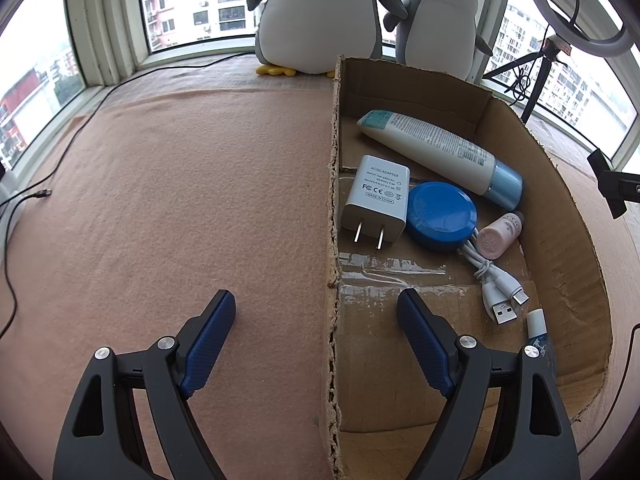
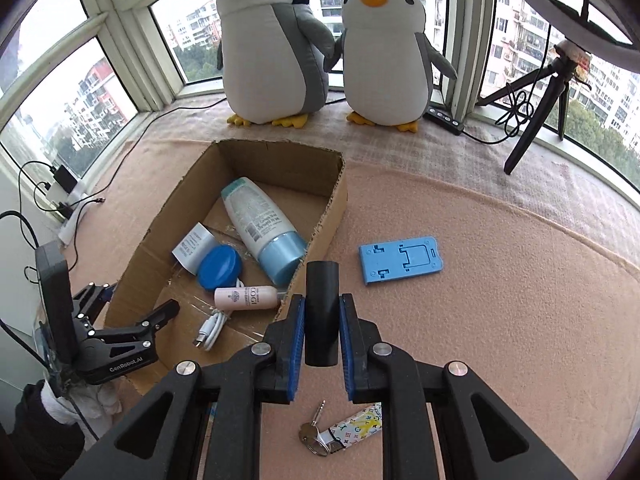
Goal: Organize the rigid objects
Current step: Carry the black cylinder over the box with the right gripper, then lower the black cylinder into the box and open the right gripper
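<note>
From the left wrist view, the left tongs [image 1: 316, 304] stand wide apart with nothing between them, straddling the left wall of the cardboard box [image 1: 560, 216]: one blue pad hangs over the pink blanket [image 1: 180, 184], the other over the box floor. Inside the box lie a white tube with a light blue cap [image 1: 436, 152], a white power adapter [image 1: 376, 196] with its prongs toward the camera, a round blue tin [image 1: 442, 216] touching the adapter, a small pink bottle [image 1: 500, 236] and a white USB cable [image 1: 500, 292]. Two plush penguins [image 1: 320, 16] sit behind the box by the window.

From the right wrist view, the right tongs [image 2: 322, 320] are closed narrowly on a black cylinder [image 2: 322, 304], held upright just beside the near right wall of the box. A blue phone stand [image 2: 400, 258] lies flat on the blanket right of the box, and a key with a patterned fob [image 2: 344, 430] lies below the tongs. The left tongs appear at the far left, over the near end of the box
</note>
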Available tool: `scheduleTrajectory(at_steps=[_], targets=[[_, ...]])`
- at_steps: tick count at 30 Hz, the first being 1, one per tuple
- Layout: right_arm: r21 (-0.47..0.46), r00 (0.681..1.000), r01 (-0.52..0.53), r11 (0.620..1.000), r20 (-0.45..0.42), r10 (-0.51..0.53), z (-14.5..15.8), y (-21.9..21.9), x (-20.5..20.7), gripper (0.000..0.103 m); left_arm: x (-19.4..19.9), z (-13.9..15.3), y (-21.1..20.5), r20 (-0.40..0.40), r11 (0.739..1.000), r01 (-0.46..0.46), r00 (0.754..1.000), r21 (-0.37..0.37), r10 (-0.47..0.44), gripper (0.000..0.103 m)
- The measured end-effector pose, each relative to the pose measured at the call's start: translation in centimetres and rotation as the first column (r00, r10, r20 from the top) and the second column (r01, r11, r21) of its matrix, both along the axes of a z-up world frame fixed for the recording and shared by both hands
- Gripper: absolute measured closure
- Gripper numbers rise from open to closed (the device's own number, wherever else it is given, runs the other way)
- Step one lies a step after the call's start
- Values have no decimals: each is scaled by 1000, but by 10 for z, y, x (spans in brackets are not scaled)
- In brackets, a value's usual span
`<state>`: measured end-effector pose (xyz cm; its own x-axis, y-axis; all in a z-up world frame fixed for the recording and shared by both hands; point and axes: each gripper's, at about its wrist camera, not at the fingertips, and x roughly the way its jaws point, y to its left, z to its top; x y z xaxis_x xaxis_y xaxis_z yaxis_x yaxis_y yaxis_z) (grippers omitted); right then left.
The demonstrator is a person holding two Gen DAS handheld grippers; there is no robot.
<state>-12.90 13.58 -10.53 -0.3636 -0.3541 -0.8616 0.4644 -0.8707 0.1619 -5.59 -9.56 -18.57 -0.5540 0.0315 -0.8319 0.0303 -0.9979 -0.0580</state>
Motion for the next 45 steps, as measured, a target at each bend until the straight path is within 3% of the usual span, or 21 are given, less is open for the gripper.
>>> scheduleTrajectory(at_steps=[5,16,29,30,34,37,45], targets=[[-29,998,-57,998,-27,57,11,-27,3,88,0,0,0,0,1000,0,1000,0,0,19],[-65,992,-126,990,-22,125,0,-73,4,88,0,0,0,0,1000,0,1000,1,0,19],[-62,987,-158,986,-26,156,-12,-91,-2,88,0,0,-2,0,1000,1,1000,2,-1,19],[-67,987,-157,985,-27,156,-12,-90,-2,85,0,0,-1,0,1000,1,1000,1,-1,19],[-90,987,-157,984,-47,153,-7,-87,-1,52,0,0,-2,0,1000,0,1000,2,0,19],[-95,986,-159,983,-65,153,-3,-85,0,42,0,0,-1,0,1000,1,1000,2,-1,19],[-126,990,-133,983,-57,127,-1,-71,-2,40,0,0,-1,0,1000,1,1000,1,-1,19]])
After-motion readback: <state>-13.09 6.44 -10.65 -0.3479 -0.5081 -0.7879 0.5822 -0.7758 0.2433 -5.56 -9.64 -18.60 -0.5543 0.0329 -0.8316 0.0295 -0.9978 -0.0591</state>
